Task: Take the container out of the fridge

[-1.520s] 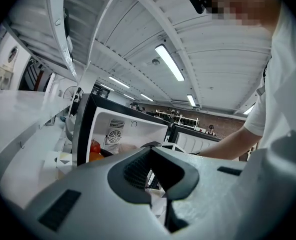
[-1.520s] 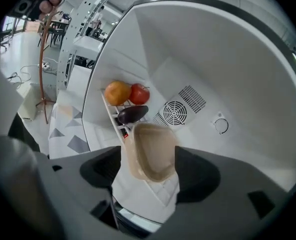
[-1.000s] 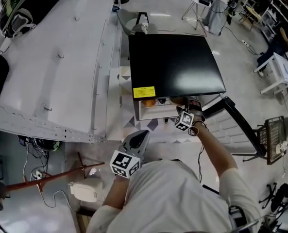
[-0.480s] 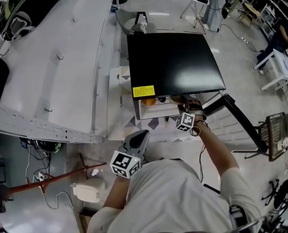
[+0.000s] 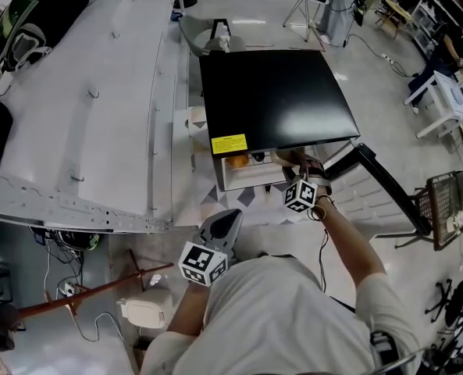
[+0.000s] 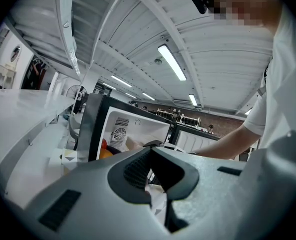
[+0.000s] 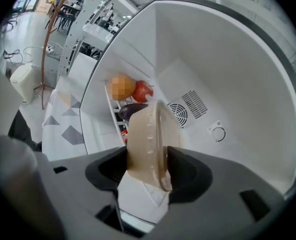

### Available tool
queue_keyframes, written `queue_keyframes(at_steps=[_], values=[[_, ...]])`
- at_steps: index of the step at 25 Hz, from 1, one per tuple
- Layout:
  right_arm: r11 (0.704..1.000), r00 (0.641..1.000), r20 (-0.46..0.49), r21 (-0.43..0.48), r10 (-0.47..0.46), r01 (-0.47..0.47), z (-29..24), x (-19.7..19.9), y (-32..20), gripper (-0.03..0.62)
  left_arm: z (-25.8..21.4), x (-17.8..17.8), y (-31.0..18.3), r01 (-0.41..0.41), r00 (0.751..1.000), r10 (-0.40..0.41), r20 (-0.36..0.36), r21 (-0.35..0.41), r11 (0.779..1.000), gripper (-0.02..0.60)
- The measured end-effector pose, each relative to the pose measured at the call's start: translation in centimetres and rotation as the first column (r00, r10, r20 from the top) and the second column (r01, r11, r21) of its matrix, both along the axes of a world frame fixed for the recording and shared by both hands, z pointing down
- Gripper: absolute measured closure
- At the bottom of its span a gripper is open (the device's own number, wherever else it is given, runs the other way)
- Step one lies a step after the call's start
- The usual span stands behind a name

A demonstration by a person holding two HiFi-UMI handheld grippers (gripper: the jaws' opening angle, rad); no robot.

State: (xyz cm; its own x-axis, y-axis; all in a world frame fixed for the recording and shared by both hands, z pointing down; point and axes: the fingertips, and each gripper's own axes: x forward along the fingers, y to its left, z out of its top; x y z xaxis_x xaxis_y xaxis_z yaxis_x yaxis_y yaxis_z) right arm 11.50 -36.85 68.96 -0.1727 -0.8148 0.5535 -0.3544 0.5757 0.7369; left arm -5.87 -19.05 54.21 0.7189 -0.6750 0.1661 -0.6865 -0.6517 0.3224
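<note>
As the jaws of our right gripper (image 7: 148, 159) have just been closing and now clamp the beige container (image 7: 148, 124) inside the open fridge (image 7: 227, 84), we judge it ready to withdraw, our left gripper (image 6: 150, 166) pinched together, empty.

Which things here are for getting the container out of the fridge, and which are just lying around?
For the job: fridge; its open door; container; right gripper, whose jaws have just been closing on the container.

Just lying about: red fruit; dark vegetable; left gripper, shut and empty.
</note>
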Motion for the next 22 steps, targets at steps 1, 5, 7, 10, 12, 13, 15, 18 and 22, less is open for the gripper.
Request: queue_keyframes(at_steps=[1,5,7,10,12,13,15,18,22], values=[[1.000,1.000,0.027,0.004,0.011,-0.011,-0.4,-0.2,0.3,0.341,0.0,0.0,0.1,-0.005,1.000,0.005,0.002,-0.001,1.000,0.577],[0.999,0.988,0.143,0.003,0.053,-0.054,-1.6,-1.3,1.7,0.342,0.1,-0.4,0.3,-0.032,0.999,0.032,0.007,0.000,0.999,0.577],[0.997,0.976,0.203,-0.016,0.077,-0.075,-2.2,-1.8,2.4,0.344,0.1,-0.5,0.3,-0.048,0.999,0.048,0.007,0.001,0.999,0.577],[0.993,0.947,0.299,-0.052,0.117,-0.107,-3.2,-2.4,3.3,0.344,0.2,-0.6,0.3,-0.073,0.997,0.073,0.006,0.001,0.997,0.577],[0.989,0.920,0.364,-0.075,0.145,-0.126,-4.1,-2.7,3.9,0.344,0.3,-0.6,0.3,-0.094,0.996,0.094,0.007,0.001,0.996,0.577],[0.987,0.906,0.393,-0.087,0.159,-0.136,-4.5,-2.9,4.2,0.345,0.3,-0.6,0.3,-0.105,0.994,0.105,0.008,0.001,0.994,0.577],[0.982,0.881,0.436,-0.105,0.186,-0.155,-5.1,-2.9,4.8,0.345,0.5,-0.5,0.3,-0.128,0.992,0.128,0.009,0.001,0.992,0.577],[0.976,0.850,0.479,-0.121,0.218,-0.182,-6.0,-2.6,5.7,0.347,0.7,-0.4,0.3,-0.157,0.987,0.157,0.010,0.000,0.988,0.577],[0.969,0.808,0.534,-0.136,0.247,-0.206,-6.9,-2.0,6.9,0.347,0.6,-0.1,0.2,-0.182,0.983,0.182,0.006,0.003,0.983,0.577]])
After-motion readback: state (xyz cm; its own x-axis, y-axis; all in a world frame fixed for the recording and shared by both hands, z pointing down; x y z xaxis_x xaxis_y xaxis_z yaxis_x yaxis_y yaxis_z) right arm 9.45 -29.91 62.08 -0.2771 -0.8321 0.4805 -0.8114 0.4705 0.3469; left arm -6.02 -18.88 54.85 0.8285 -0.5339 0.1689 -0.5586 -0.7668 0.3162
